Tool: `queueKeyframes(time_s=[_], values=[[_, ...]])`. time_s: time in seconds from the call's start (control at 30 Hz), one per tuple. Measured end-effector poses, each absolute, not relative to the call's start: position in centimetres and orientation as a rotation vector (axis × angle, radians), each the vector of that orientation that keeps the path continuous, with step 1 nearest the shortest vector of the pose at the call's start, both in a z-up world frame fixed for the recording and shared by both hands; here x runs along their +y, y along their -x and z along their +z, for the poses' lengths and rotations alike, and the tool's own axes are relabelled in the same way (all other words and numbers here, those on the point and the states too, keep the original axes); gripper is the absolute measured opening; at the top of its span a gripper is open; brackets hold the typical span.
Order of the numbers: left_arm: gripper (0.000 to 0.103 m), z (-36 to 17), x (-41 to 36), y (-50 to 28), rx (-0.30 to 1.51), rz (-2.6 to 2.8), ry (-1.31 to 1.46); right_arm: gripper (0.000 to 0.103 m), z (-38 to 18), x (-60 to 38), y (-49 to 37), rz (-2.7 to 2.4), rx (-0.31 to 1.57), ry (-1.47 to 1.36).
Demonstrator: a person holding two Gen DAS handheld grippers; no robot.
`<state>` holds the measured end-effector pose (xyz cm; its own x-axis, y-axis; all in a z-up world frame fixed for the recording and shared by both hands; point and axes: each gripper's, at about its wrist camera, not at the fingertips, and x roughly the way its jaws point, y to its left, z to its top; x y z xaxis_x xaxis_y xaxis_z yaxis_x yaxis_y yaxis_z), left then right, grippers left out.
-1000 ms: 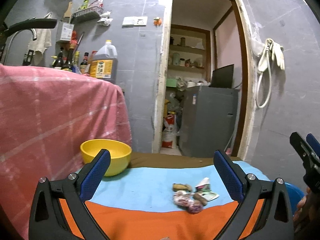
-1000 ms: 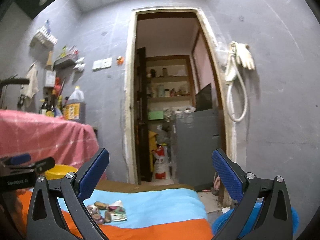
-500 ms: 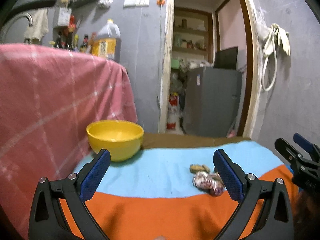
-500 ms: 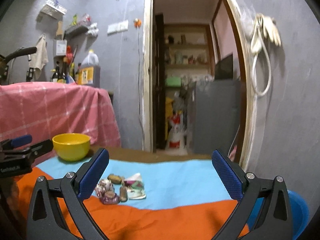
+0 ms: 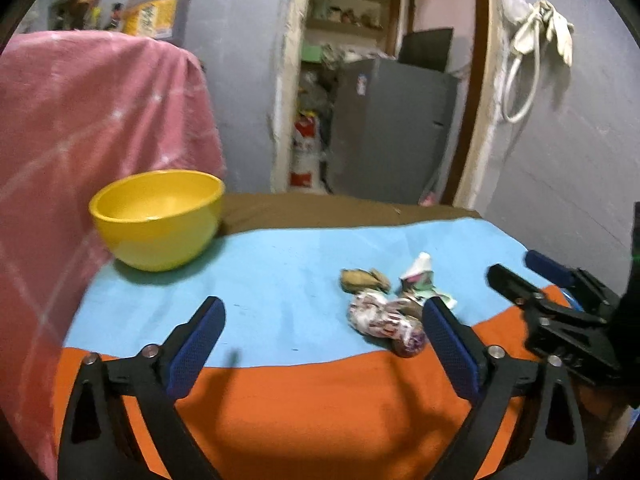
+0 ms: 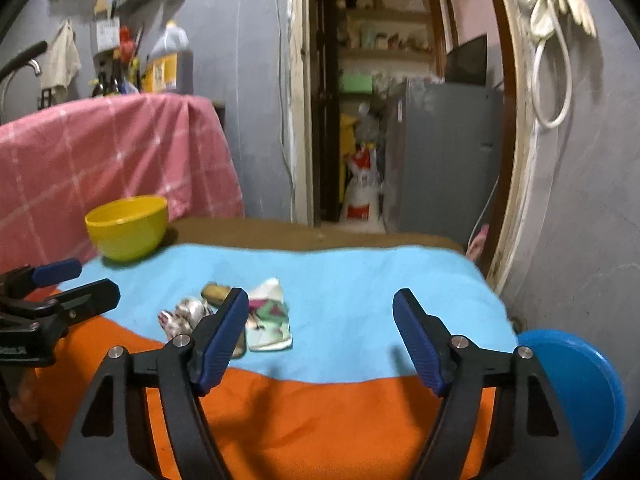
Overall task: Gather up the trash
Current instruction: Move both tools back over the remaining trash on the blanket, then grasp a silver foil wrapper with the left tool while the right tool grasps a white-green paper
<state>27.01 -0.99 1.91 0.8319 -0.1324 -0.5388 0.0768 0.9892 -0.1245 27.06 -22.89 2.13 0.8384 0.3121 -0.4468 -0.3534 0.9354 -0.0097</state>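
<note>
A small heap of trash lies on the blue cloth: crumpled patterned wrappers (image 5: 376, 316) (image 6: 182, 314), a brown lump (image 5: 362, 279) (image 6: 214, 291) and a torn white and green packet (image 5: 420, 276) (image 6: 269, 318). My left gripper (image 5: 320, 328) hovers over the near cloth, its jaws wide and closing, nothing between them; the heap sits just inside its right finger. My right gripper (image 6: 320, 326) is also closing on nothing; its left finger covers part of the heap. Each gripper shows at the edge of the other's view.
A yellow bowl (image 5: 158, 218) (image 6: 127, 226) stands at the cloth's far left beside a pink checked cloth (image 5: 92, 120). Orange cloth (image 5: 320, 412) covers the near table. A blue round tub (image 6: 576, 396) sits low on the right. An open doorway and a grey fridge (image 5: 392, 132) lie beyond.
Both grippers have tipped downward and moved in toward the table, so the trash and bowl look nearer and larger. The jaws of both have narrowed, the right one's more.
</note>
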Motion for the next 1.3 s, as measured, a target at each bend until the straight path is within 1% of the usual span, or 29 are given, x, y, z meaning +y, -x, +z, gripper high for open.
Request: queueKeyframes(time_s=[0.1,0.13,0.23,0.3,0.33,0.4,0.43,0.5,0.57,0.7,0.8,0.97,1.3], values=[[0.081,1.4,-1.5,-28.3,0.632,-0.157,0.114,0.062,1.6,-22.9,-27.7,0.357,0.501,0.087],[0.079,1.2,-1.7,-28.7,0.648,-0.17,0.119,0.061,1.5,-23.0,-28.0,0.36,0.516,0.079],[0.07,0.6,-2.1,-29.7,0.698,-0.201,0.135,0.06,1.3,-23.4,-28.5,0.373,0.549,0.054],[0.06,0.3,-2.3,-30.3,0.728,-0.215,0.147,0.06,1.2,-23.4,-28.8,0.381,0.572,0.047],[0.058,0.2,-2.3,-30.7,0.744,-0.221,0.154,0.06,1.1,-23.4,-28.9,0.384,0.585,0.05],[0.048,0.0,-2.3,-31.0,0.762,-0.233,0.172,0.059,1.0,-23.1,-29.3,0.389,0.605,0.062],[0.044,-0.1,-2.1,-31.1,0.772,-0.238,0.188,0.059,0.9,-23.0,-29.4,0.39,0.615,0.07],[0.027,-0.2,-1.9,-31.3,0.784,-0.242,0.205,0.059,0.7,-22.5,-29.6,0.396,0.636,0.09],[0.022,-0.3,-1.5,-31.3,0.79,-0.233,0.217,0.059,0.5,-22.0,-30.0,0.401,0.668,0.119],[0.018,-0.5,-1.2,-31.2,0.792,-0.214,0.23,0.055,-0.1,-20.8,-30.7,0.416,0.73,0.172],[0.016,-0.8,-0.8,-31.2,0.804,-0.207,0.254,0.052,-0.5,-20.0,-30.9,0.431,0.758,0.213],[0.015,-1.2,0.0,-31.5,0.812,-0.21,0.304,0.052,-0.9,-18.9,-31.0,0.453,0.786,0.27],[0.015,-1.0,0.0,-31.6,0.816,-0.206,0.314,0.052,-1.1,-18.6,-31.8,0.475,0.842,0.277]])
